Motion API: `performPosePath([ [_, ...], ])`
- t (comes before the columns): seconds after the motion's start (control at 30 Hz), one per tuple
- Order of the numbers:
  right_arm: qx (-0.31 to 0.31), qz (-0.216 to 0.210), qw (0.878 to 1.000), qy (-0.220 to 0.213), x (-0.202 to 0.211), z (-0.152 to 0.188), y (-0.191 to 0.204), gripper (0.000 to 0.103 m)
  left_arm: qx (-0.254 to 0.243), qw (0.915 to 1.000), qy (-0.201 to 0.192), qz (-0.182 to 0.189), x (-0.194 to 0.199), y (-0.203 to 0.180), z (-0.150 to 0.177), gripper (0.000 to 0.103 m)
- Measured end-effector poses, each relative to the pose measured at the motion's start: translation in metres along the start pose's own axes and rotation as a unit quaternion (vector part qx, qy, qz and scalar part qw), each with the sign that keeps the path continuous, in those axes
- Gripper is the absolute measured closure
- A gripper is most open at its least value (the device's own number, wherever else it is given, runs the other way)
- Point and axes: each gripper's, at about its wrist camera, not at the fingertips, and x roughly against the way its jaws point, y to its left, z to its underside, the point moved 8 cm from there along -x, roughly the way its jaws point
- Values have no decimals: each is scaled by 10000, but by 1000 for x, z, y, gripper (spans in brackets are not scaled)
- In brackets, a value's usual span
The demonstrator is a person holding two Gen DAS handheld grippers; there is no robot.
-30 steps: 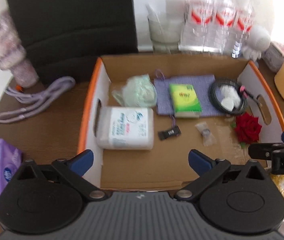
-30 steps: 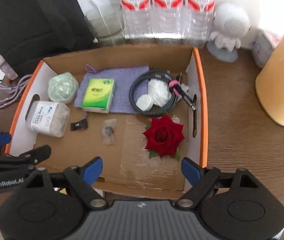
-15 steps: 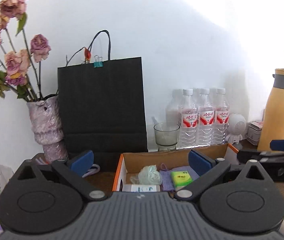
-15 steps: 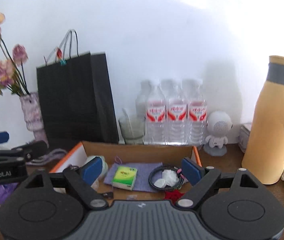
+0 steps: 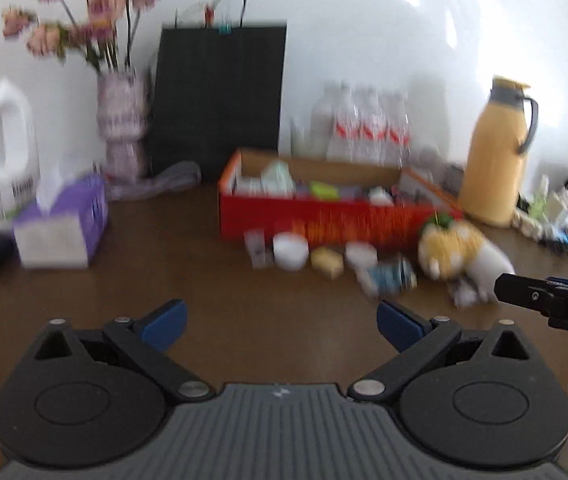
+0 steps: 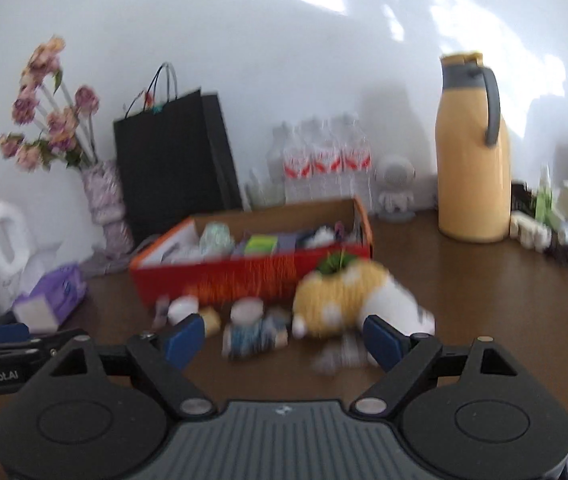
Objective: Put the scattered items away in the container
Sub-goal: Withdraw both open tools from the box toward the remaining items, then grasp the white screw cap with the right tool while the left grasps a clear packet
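Pulled back from over the box to a low view across the worktop. Left gripper and right gripper spread apart, empty. Box partly filled; small items and plush toy scattered just before it, awaiting pickup.

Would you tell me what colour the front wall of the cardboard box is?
Red-orange; the box front shows best in the right wrist view.
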Motion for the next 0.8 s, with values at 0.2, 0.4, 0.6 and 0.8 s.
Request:
performPosePath([
  [0.2, 416, -306, 9982, 319, -31, -5, 21, 35, 22, 9992, -75, -403, -32, 36, -27, 0],
  [0.4, 1182, -950, 9868, 570, -119, -41, 75, 36, -40, 9989, -51, -458, -72, 64, -63, 5],
  [0.6, 1418, -1096, 9777, 1093, -199, -41, 116, 38, -232, 9990, -35, -371, -90, 78, -68, 5],
  [0.8, 1119, -984, 9812, 1225, -217, -35, 113, 64, -362, 9990, 252, -65, -120, 76, -65, 18],
])
